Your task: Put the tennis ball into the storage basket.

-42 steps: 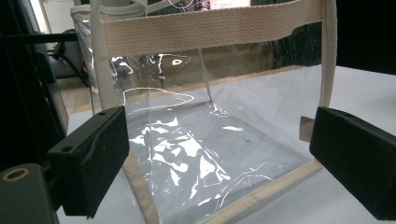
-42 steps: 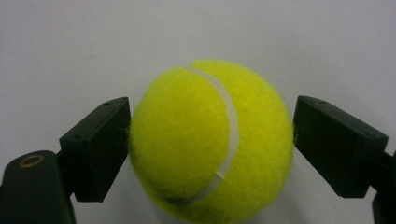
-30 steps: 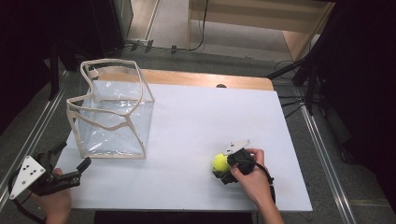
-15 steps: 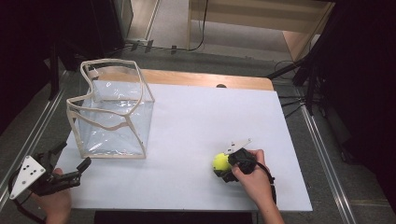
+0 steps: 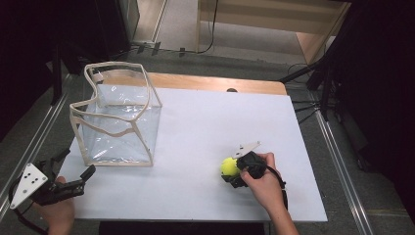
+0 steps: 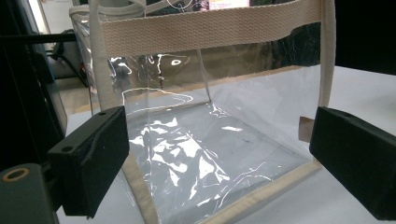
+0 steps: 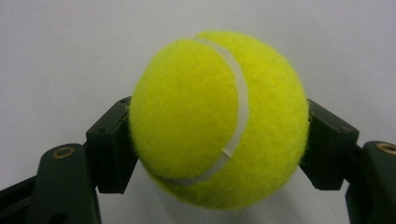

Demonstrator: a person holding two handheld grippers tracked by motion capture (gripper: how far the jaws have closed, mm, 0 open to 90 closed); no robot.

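Note:
A yellow tennis ball (image 5: 227, 166) rests on the white table top (image 5: 210, 122) at the front right. My right gripper (image 5: 231, 172) is shut on it, and in the right gripper view both black pads press the sides of the ball (image 7: 219, 119). A clear plastic bag with cream webbing trim (image 5: 117, 122) stands open-topped at the back left. My left gripper (image 5: 78, 164) is held at the table's front left corner, open and holding nothing. In the left gripper view its jaws stand wide apart and point at the bag's near lower wall (image 6: 210, 140).
A wooden strip (image 5: 195, 82) runs along the table's far edge. Metal rails (image 5: 337, 161) flank the table on both sides, and cables (image 5: 303, 107) lie on the floor at the right. Open white surface lies between the bag and the ball.

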